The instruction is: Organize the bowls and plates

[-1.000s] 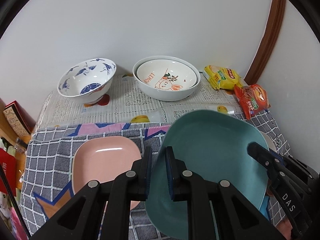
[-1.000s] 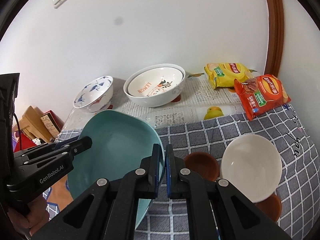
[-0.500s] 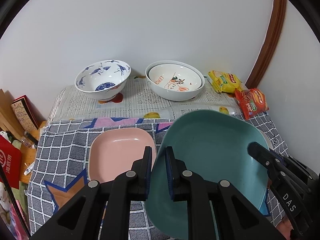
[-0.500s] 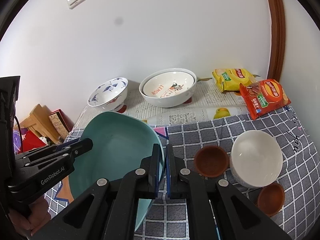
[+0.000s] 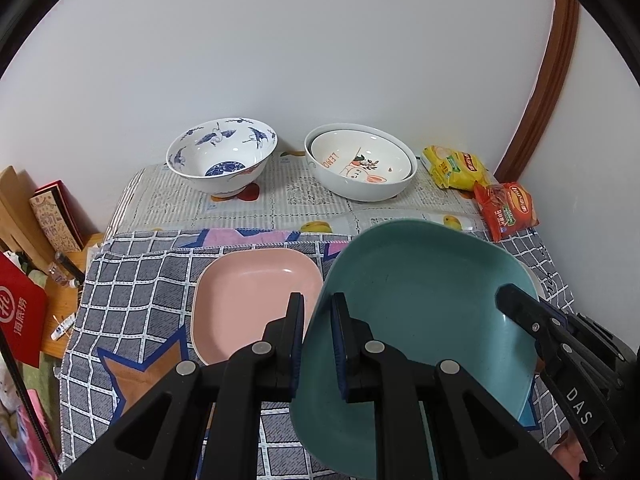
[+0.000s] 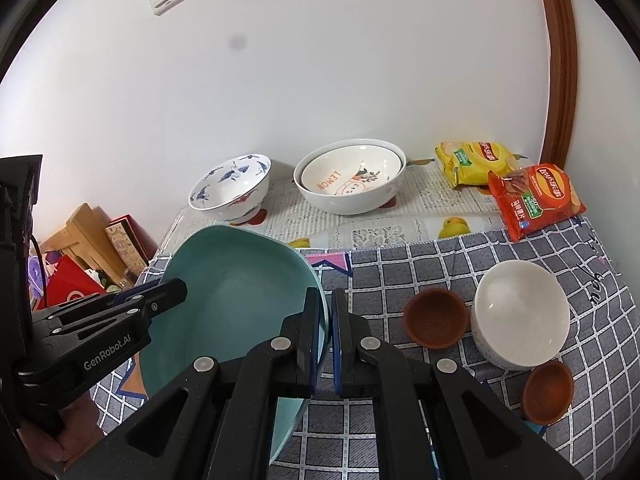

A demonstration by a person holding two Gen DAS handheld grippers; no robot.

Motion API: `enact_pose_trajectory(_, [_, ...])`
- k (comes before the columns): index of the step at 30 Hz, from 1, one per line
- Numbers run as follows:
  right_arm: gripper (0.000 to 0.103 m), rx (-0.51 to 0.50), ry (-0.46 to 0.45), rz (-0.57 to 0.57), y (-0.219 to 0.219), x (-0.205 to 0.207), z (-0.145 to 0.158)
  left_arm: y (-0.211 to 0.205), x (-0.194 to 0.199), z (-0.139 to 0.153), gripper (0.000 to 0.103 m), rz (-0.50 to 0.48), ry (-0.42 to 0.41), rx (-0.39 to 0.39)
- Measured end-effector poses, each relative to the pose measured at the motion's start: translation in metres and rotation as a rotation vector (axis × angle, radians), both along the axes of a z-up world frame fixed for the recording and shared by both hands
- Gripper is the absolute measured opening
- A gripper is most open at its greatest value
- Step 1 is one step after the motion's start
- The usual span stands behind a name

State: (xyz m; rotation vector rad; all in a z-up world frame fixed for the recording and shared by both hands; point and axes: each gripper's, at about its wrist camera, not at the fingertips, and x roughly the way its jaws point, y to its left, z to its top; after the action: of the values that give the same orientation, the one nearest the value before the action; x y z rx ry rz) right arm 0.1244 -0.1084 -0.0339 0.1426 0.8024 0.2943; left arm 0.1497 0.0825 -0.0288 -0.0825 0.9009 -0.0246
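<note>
now that both claws have drawn back & up from the far bowls, the left claw [image 5: 316, 316] & right claw [image 6: 325, 312] each clenched on a rim of the teal plate [image 5: 420, 320], it hangs just above the tabletop [image 6: 440, 272] beside the pink plate [image 5: 248, 296], prob ready to stack on it.

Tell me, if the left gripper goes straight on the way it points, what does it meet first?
Probably the pink plate. The left gripper, clamped on the teal plate, points down over it; depth is unclear.
</note>
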Motion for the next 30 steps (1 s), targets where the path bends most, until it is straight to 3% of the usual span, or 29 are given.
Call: enact_pose_trajectory(30, [0.006,-0.025,0.0,0.039,0.035,0.001,-0.006,0.034,-0.005,-0.008,0.013,0.046,0.005,-0.029])
